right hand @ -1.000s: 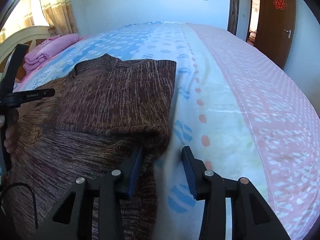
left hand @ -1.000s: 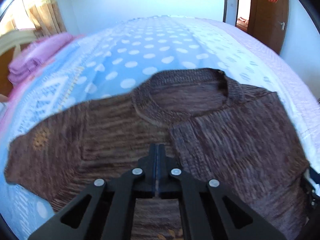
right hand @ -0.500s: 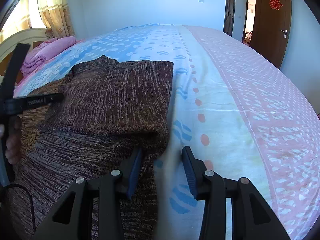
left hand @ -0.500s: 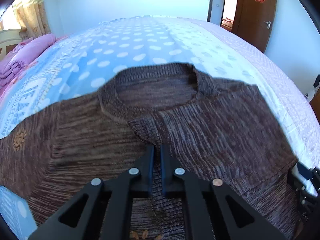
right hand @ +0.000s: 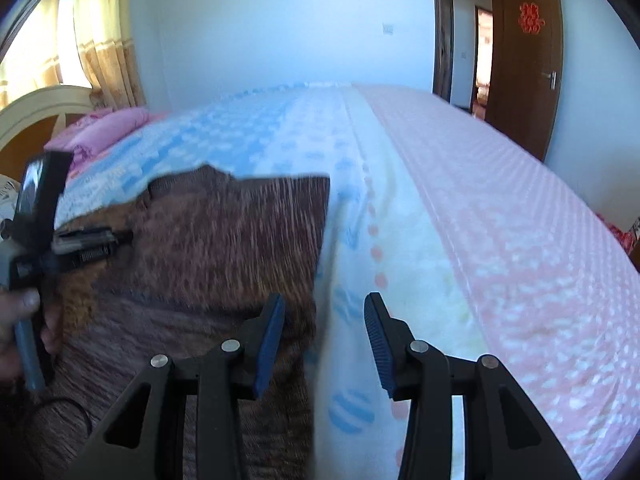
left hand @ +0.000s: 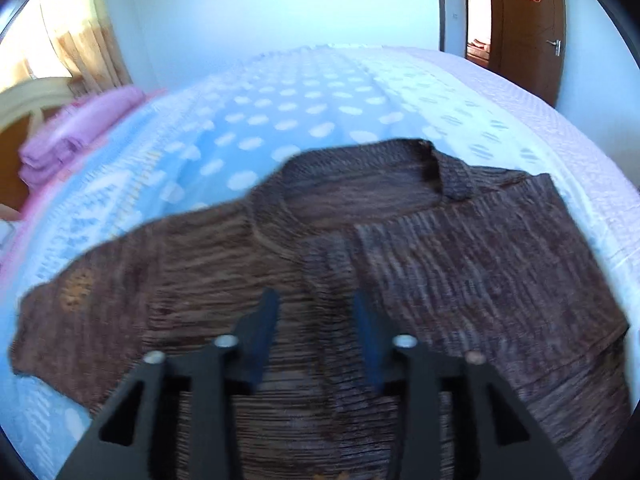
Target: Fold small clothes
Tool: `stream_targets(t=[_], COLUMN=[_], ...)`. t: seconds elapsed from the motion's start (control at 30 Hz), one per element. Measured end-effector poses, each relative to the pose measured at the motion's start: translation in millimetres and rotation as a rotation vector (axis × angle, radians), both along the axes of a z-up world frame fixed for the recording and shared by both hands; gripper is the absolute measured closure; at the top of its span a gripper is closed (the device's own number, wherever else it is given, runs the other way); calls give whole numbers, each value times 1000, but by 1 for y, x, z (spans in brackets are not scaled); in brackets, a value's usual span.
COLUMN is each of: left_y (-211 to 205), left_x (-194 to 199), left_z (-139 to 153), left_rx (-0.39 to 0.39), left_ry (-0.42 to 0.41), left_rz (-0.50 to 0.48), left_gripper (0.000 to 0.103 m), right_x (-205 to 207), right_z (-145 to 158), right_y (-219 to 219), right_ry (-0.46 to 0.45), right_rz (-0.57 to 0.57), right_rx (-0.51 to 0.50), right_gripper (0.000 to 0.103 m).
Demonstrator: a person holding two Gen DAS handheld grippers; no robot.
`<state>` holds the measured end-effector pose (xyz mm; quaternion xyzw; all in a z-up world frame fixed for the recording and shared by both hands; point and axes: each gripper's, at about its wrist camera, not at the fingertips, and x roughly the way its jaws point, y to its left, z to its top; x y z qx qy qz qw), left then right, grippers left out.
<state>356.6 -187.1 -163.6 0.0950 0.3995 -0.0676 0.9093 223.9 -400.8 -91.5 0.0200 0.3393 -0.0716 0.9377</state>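
While left gripper (left hand: 316, 312) jaws are opening | sweater (left hand: 460, 280) beneath, unheld | right gripper (right hand: 325, 320) parted, empty

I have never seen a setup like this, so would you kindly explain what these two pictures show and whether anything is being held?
There is no robot here. A person holds a two-fingered tool in each hand, and each tool carries a wide-angle camera that looks forward along its fingers. One picture comes from the left hand-held gripper, the other from the right hand-held gripper; the black arms with blue pads at the bottom are the tools themselves. In the right picture the left tool and the person's hand show at the edge. On the bed lies a brown knitted sweater, one side already folded over. The left jaws are opening over the sweater without pinching it. The right jaws stand open, holding nothing. Folded pink bedding lies further back.
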Motion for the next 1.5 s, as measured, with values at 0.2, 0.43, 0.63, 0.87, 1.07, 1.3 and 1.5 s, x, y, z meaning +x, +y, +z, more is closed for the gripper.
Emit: stream_targets(t=[0.2,0.43,0.63,0.87,1.07,1.3,1.5], left_y=[3,5,15,25,25,36,42], left_x=[-9,-11,-10,-1,-2,-7,-2], left_z=[4,-11,-12,-18,-19,-14,-18], left_rx=[45,99,45,-22,-24,-95,-117], left_ry=[-24,-36,-26,26,21,6,37], left_rz=[9,-8,23,53,54,56,94], left_gripper=[34,18,8,0,0,0,0], right_x=[43,37,114,175,142,117,106], right_z=[-24,-9,9,-40,-9,-31,-29], right_y=[14,13,12,-42,-32,7,-20], right_ry=[173,192,161,268,176,259,245], right_rz=[8,-3,-20,-205,-165,-62,-132], right_rx=[-81,-73,-118,-178,-103,-184,-139], right_gripper=[61,62,62,62,61,61,55])
